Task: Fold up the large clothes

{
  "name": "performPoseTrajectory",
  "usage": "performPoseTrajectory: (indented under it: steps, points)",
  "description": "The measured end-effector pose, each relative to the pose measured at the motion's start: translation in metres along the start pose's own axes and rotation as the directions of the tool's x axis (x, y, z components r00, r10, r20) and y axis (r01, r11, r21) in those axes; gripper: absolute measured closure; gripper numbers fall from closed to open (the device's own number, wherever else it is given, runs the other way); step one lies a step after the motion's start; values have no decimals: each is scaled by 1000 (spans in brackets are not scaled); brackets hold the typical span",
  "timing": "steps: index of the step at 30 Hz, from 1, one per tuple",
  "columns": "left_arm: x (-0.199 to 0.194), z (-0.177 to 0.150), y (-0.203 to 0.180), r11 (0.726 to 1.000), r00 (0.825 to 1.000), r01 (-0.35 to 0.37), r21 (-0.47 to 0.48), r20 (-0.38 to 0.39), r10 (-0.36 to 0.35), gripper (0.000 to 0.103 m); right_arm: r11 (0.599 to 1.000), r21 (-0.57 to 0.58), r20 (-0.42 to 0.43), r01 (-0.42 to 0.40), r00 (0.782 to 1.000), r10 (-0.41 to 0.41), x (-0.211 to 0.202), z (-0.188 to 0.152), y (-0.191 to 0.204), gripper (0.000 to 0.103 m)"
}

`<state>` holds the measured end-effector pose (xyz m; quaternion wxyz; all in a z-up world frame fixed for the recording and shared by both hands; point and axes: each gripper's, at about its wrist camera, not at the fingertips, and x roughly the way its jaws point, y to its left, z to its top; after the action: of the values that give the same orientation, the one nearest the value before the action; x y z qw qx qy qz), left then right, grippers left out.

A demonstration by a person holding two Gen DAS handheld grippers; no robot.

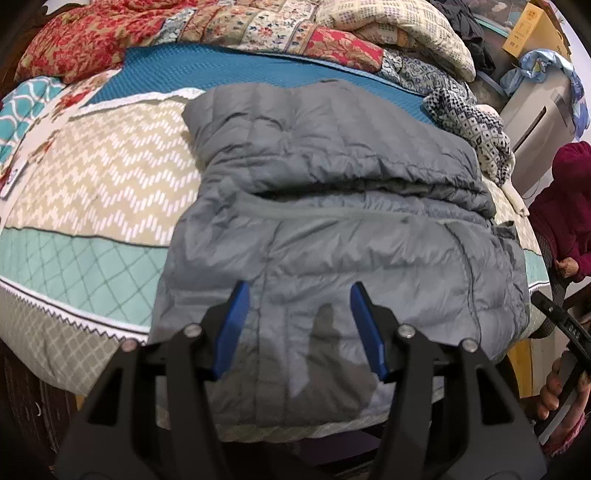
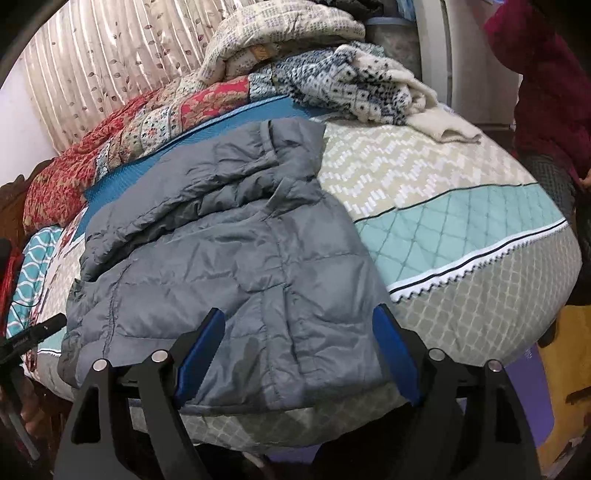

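On the bed point(image 1: 92, 243), at 12 o'clock of both grippers: jacket point(image 1: 332, 221) lying part-folded, long axis running 6 to 12. Left gripper point(image 1: 299, 328) and right gripper point(image 2: 303, 350) hovering over its near hem, jaws apart, gripping nothing, about equally near.

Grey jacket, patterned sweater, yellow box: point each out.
Grey jacket point(image 1: 332, 258), left wrist view, on its quilted body below the fold.
Patterned sweater point(image 2: 343, 88), right wrist view, on its knit middle.
Yellow box point(image 1: 522, 29), left wrist view, on its front face.
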<state>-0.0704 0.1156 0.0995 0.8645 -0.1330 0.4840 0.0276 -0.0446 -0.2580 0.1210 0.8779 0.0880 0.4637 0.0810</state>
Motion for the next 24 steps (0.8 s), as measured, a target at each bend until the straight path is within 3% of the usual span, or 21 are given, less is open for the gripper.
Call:
performPoseTrajectory:
  steps: [10, 16, 24]
  points:
    - [10, -7, 27, 998, 1000, 9, -54, -29, -11, 48, 1000, -5, -13, 17, 1000, -17, 0, 2, 10, 15]
    - [3, 4, 4, 999, 999, 47, -10, -6, -47, 48, 1000, 10, 3, 3, 1000, -3, -8, 2, 4, 15]
    - [10, 9, -18, 999, 999, 41, 27, -26, -41, 48, 1000, 22, -5, -16, 1000, 16, -2, 3, -3, 15]
